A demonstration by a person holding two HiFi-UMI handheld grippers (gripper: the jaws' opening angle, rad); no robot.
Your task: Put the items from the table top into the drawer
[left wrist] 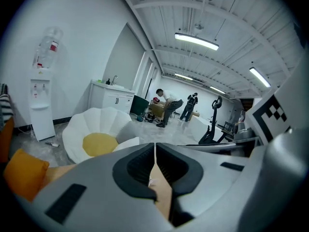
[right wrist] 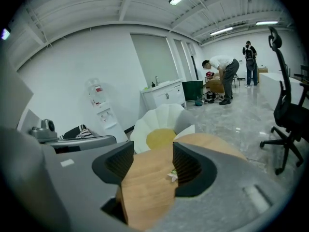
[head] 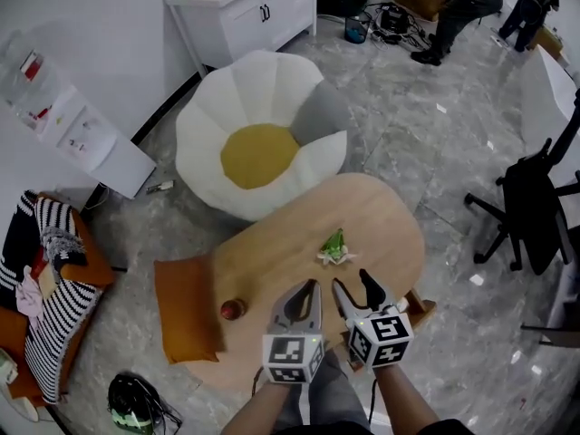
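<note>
Green-and-white flower-shaped item (head: 333,247) lies on your oval wooden worktop (head: 381,216), at 12 o'clock from both grippers; a small red round item (head: 232,310) sits at 9 o'clock. Your left gripper (head: 314,284) is closed and empty; your right gripper (head: 350,279) stands apart, empty.

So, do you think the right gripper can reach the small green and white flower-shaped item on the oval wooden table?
Probably yes: the right gripper is open and empty, with only bare wooden table between it and the green and white item.
</note>
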